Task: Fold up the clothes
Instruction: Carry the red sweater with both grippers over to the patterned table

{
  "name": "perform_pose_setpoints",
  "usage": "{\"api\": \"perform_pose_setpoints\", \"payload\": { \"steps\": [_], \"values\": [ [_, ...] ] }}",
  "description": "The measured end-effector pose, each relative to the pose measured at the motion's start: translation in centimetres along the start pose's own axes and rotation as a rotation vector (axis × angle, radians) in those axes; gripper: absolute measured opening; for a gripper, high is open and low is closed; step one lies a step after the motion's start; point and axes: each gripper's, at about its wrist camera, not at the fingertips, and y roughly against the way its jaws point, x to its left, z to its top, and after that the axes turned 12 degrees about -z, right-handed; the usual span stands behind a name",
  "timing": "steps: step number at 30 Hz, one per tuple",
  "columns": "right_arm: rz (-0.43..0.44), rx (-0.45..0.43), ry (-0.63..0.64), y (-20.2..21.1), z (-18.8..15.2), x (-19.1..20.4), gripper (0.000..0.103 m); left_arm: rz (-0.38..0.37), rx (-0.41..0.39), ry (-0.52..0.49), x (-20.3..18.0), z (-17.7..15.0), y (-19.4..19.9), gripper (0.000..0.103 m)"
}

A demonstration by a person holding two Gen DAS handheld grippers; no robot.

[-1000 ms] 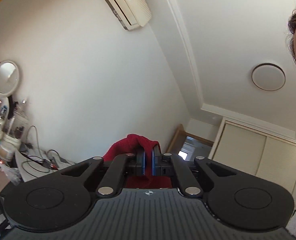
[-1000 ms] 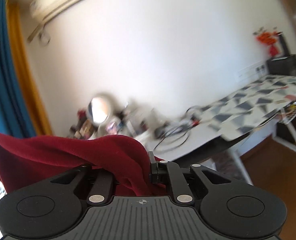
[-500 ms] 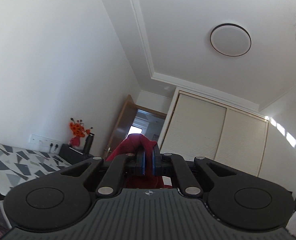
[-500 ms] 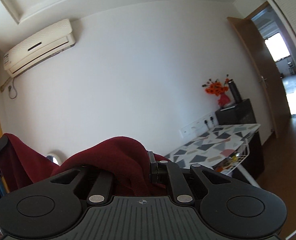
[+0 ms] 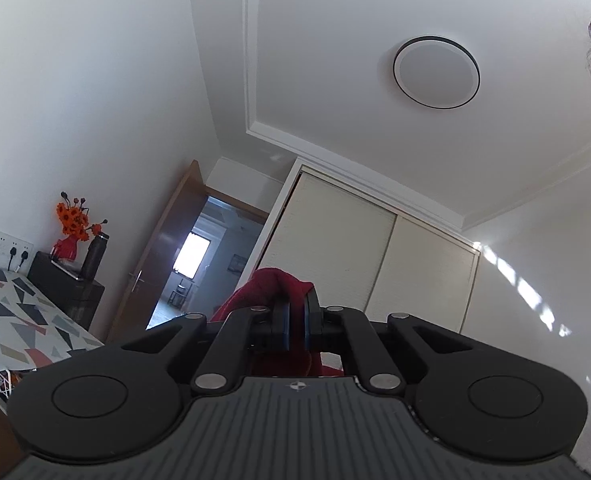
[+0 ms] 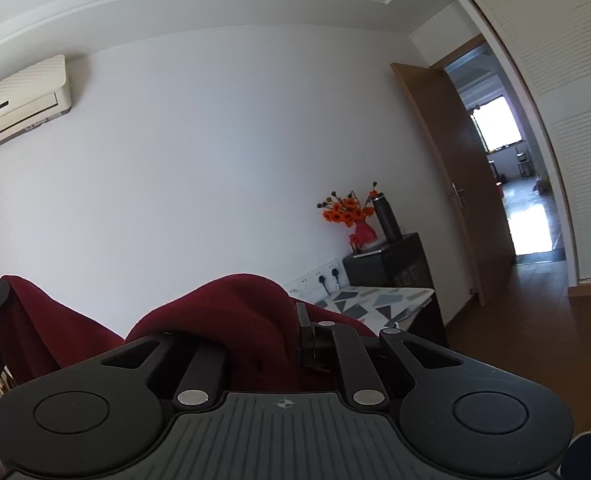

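Cloth dominates the lower part of the right wrist view: a dark red garment (image 6: 231, 320) drapes over the right gripper (image 6: 291, 320), hiding one of its jaws, and runs off to the left edge of the picture, where a dark piece of hardware (probably the other gripper, though I cannot be sure) meets it. Behind it stand a white wall, an air conditioner (image 6: 19, 100), an open wooden door (image 6: 443, 184) and a table with a geometric-patterned top (image 6: 375, 300). A vase of orange flowers (image 6: 349, 216) sits on a dark cabinet beside that table.

Both tools hold the garment aloft, apart from any surface. The left gripper (image 5: 295, 320) has its blue pads nearly together, pinching a thin fold of red fabric that bunches above the fingertips. The right one is likewise all but closed on the fabric.

Risk, as I judge it: each grip catches only a small pinch near an edge, so a quick swing or a snag on the table corner could pull the fabric out, dropping one side and leaving it crumpled for folding.
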Motion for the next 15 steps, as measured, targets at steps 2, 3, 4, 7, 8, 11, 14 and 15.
{"api": "perform_pose_setpoints", "payload": {
  "steps": [2,3,4,7,8,11,14,15],
  "values": [
    [-0.017,-0.005,0.001,-3.0,0.1,0.0,0.01,-0.02,0.004,0.007,3.1,0.0,-1.5,0.007],
    [-0.023,-0.01,-0.012,-4.8,0.2,0.1,0.01,-0.029,0.007,0.007,4.8,0.1,-2.2,0.007],
    [-0.03,-0.016,-0.025,-6.6,0.3,0.2,0.01,-0.038,0.011,0.008,6.5,0.2,-2.9,0.007],
    [-0.05,-0.039,-0.052,-12.7,1.1,1.3,0.01,-0.067,0.012,-0.002,12.3,1.4,-5.0,0.007],
    [-0.056,-0.047,-0.057,-15.0,1.6,1.9,0.01,-0.075,0.012,-0.004,14.1,2.2,-5.7,0.007],
    [-0.057,-0.069,-0.073,-22.1,3.5,4.2,0.01,-0.111,0.016,-0.045,19.3,4.9,-7.7,0.007],
    [-0.026,-0.129,-0.072,-28.4,5.3,7.3,0.01,-0.136,-0.006,-0.11,23.7,7.5,-9.3,0.007],
    [-0.012,-0.147,-0.073,-30.3,5.8,8.4,0.01,-0.133,-0.018,-0.121,25.0,8.2,-9.6,0.007]
  ]
}}
